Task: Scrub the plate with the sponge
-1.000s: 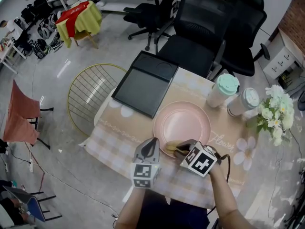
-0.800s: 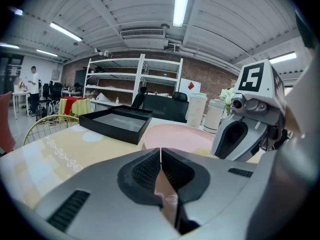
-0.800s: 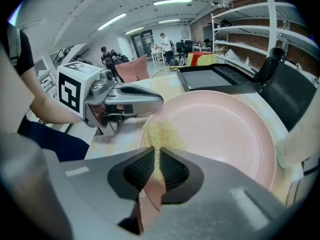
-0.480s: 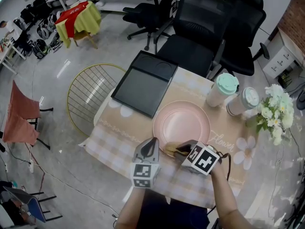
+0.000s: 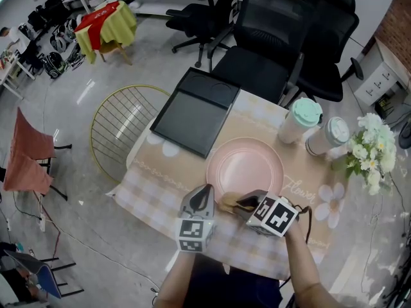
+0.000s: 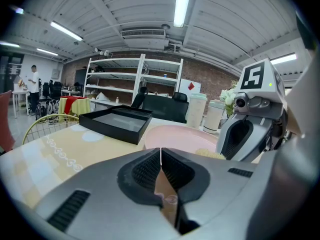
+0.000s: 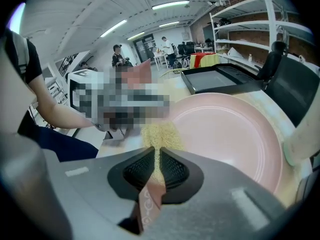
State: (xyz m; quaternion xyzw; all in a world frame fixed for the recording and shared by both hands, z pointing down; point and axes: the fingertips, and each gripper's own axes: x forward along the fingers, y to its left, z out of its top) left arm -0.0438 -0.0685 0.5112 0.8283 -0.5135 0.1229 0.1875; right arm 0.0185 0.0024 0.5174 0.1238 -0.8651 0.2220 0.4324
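1. The right gripper (image 7: pixel 156 151) has its fingers pinched narrow on the yellow sponge (image 7: pixel 159 133). The sponge sticks out just ahead of the tips, and the part inside the grip is hidden.
2. The sponge sits at the near rim of the pink plate (image 7: pixel 227 134), which spreads ahead and to the right of those fingers.
3. In the head view the marker cube (image 5: pixel 276 215) covers the right fingers, and only a sliver of sponge peeks out.
4. The left gripper (image 6: pixel 160 151) has its fingers pressed together with nothing between them. The plate's rim lies just ahead of the tips.
5. I can't tell whether the left fingertips touch the table.
6. A black tray (image 6: pixel 117 123) lies well beyond the left fingers, and two lidded cups (image 5: pixel 300 120) stand past the plate.
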